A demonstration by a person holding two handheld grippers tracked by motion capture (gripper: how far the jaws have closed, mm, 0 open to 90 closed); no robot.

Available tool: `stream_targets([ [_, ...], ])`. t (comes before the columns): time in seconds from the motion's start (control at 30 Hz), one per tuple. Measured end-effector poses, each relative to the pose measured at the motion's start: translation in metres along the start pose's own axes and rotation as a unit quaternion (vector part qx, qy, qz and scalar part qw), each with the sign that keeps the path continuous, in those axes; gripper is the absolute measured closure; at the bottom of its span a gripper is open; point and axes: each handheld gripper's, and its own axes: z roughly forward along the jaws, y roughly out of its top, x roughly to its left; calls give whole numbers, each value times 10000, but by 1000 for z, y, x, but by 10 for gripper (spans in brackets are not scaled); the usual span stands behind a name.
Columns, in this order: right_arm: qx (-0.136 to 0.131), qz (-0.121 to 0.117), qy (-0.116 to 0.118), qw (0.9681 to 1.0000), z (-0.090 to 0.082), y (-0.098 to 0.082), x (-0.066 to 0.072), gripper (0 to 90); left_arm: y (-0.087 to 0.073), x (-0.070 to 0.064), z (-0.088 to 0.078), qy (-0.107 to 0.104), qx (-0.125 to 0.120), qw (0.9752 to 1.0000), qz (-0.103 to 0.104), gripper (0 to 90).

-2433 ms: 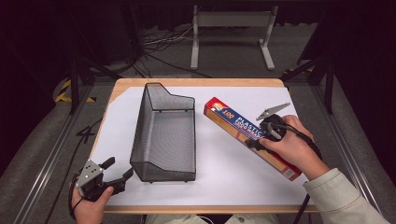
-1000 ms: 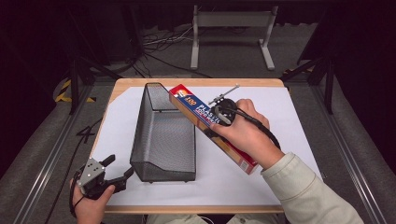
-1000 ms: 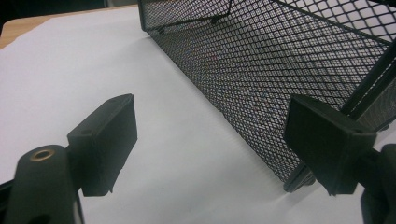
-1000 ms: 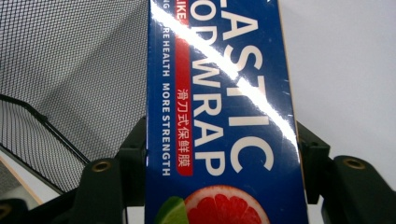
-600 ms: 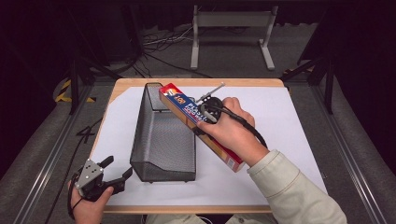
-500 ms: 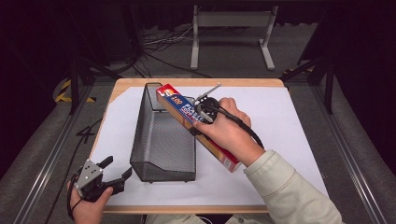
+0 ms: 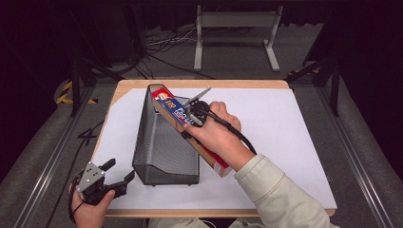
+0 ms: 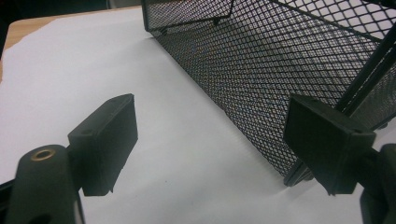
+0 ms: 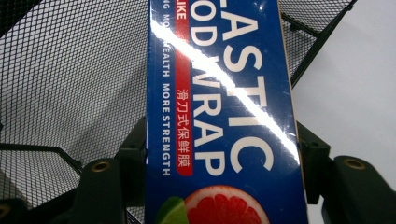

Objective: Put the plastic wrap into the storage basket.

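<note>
A long blue and orange plastic food wrap box (image 7: 190, 130) is held tilted over the right rim of a black wire mesh basket (image 7: 161, 147), its far end over the basket's far corner. My right gripper (image 7: 192, 116) is shut on the box (image 9: 219, 116), one jaw pressed on each long side. My left gripper (image 7: 116, 176) is open at the table's front left corner, just left of the basket's near end (image 8: 261, 79), with nothing between its jaws.
White paper (image 7: 294, 137) covers the wooden table (image 7: 128, 88). The basket stands lengthwise on the left half. A metal stand (image 7: 235, 28) and cables lie on the floor beyond the table.
My right gripper has carried the box leftward from the right side of the table and over the basket's rim. The left gripper has stayed put.
</note>
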Motion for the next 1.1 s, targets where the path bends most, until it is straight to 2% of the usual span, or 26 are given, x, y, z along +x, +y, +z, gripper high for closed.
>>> stream_targets([
  [0.13,53,118,-4,9999,7,3,1,392,0,-1,1,-19,35,10000,24,186],
  [0.33,189,117,26,9997,16,5,8,392,0,0,0,-21,16,10000,12,186],
  [0.53,190,109,-104,9997,22,6,14,391,0,-1,0,-47,33,10000,28,186],
  [0.6,317,136,-91,9994,25,6,15,391,0,-1,0,-51,36,10000,15,186],
  [0.67,302,123,-149,9994,27,7,15,390,-1,-1,0,-57,40,10000,9,186],
  [0.7,315,114,-308,9990,30,7,17,390,-1,-2,1,-68,42,10000,14,186],
  [0.73,341,99,-356,9987,31,8,18,390,-1,-2,1,-78,39,10000,20,186],
  [0.93,483,195,-309,9982,39,10,20,390,0,-3,1,-86,34,9999,46,186],
  [1.03,696,271,-187,9970,44,10,19,390,-1,-3,1,-118,36,9999,32,186],
  [1.1,784,243,-236,9963,46,10,20,389,-1,-3,2,-119,50,9999,42,186],
])
